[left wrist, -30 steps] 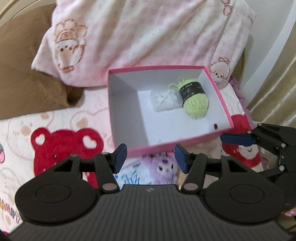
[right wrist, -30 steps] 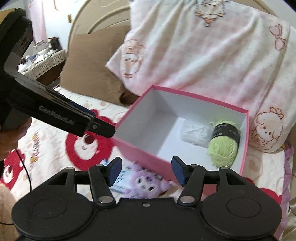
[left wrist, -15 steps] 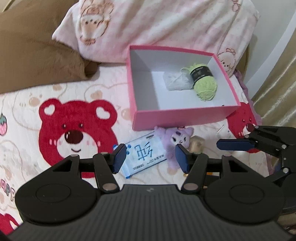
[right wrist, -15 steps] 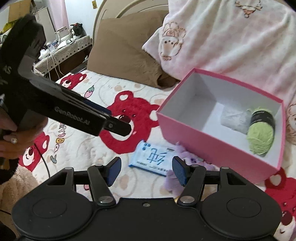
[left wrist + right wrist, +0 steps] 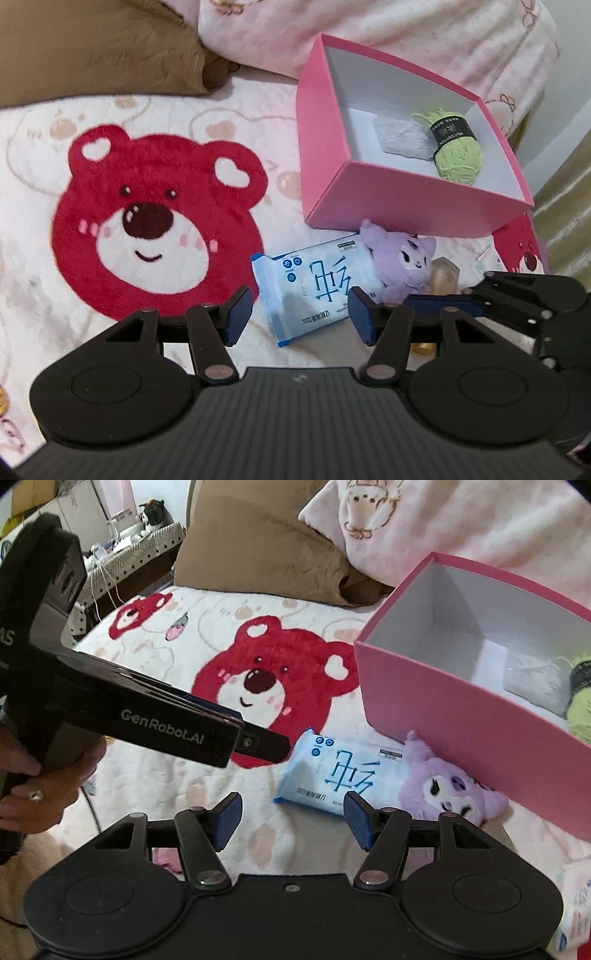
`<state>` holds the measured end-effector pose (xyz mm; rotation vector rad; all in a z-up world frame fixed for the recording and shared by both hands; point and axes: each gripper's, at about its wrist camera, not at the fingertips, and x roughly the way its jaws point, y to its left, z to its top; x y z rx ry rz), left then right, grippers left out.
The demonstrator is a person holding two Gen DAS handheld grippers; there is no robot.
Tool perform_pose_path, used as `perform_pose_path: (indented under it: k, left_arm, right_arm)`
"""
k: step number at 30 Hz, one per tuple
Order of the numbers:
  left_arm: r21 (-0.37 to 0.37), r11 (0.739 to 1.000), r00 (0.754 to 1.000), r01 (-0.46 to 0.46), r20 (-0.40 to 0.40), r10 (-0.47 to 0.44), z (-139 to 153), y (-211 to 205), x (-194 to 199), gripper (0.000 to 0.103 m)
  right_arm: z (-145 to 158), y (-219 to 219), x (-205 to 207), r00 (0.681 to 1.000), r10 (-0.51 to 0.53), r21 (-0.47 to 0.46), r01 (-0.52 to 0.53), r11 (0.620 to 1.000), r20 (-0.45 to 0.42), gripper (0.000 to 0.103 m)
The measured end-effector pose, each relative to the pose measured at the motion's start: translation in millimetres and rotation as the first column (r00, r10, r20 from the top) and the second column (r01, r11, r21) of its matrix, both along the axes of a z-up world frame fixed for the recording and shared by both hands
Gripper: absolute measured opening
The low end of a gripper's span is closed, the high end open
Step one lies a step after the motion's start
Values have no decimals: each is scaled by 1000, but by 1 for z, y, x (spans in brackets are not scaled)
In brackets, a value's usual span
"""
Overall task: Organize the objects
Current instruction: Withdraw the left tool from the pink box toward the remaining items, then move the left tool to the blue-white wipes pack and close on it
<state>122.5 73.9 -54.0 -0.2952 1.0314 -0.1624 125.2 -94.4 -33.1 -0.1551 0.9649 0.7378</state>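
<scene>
My left gripper (image 5: 299, 314) and right gripper (image 5: 291, 819) both hang open and empty. The tissue pack (image 5: 314, 284) lies mid-frame, long axis running lower left to upper right, beside the pink box (image 5: 369, 192). It looms larger than a second ago.

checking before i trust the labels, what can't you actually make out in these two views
- Gold item, left wrist view: half hidden behind the purple plush and the right hand-held gripper; its kind is unclear.
- Green yarn, right wrist view: cut off by the frame edge and the pink box wall.
- White packet in the box: too blurred to identify.
- Tissue pack small print: too small to read.
</scene>
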Motion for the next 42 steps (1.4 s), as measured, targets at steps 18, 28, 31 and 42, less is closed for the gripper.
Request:
perform_pose_path:
  k: [18,28,31,42]
  left_arm:
    - [-20,1000,1000,-19,8,19,-78,-21,22,58]
    - [2,997,997,-71,33,71,-64,-16,11,7]
    - [-3,996,996,-91,24,91,-62,-2,7,5]
    - [-172,983,998,-65,-3,66,-72,8,11,11]
  right_arm:
    - [-56,18,8,994,-63,-245,82,966,85,66]
    - [-54,12,11,994,-92,-197,101,975,56,68]
    - [-52,8,12,994,-101,-156,104,982,31,73]
    - [-65,36,-3,989,1,-327,49,944,150,73]
